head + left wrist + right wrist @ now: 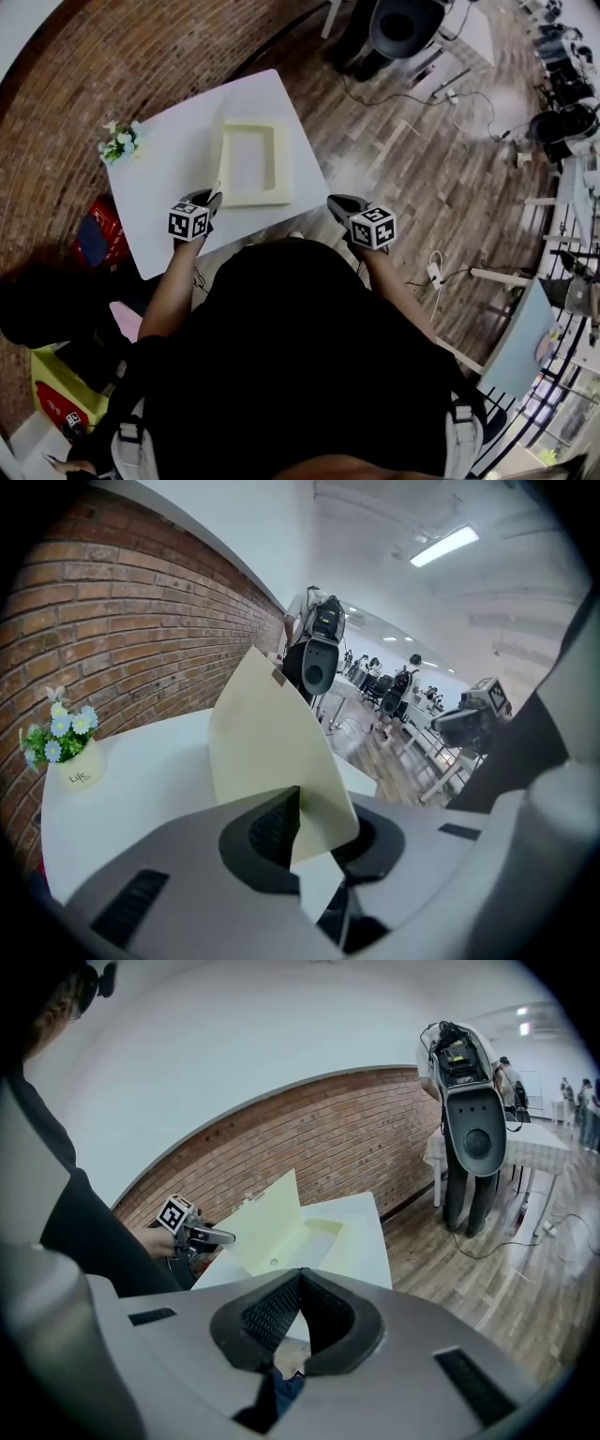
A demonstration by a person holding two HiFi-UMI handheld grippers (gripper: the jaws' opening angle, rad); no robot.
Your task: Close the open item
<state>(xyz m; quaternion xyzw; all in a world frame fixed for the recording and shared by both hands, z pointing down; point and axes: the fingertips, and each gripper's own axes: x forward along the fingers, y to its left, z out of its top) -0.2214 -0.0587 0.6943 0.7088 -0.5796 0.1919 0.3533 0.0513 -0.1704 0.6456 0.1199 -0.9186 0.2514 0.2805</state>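
The box (251,164) looks like pale cream card, matt and smooth; its lid (272,752), pinched in the left tongs (309,850), is the same thin, stiff card. The tabletop (178,150) is plain white and smooth with a faint sheen. The left and right tongs (298,1312) have matt grey plastic shells and black ribbed pads (272,1312). The brick wall (122,621), upper left of the left gripper view, is rough red brick, and the floor (422,159) is lightly glossy wood plank

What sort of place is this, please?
Probably a robotics lab or workshop: a tall robot-like machine stands near the brick wall, and cables trail over the wood floor among white tables.
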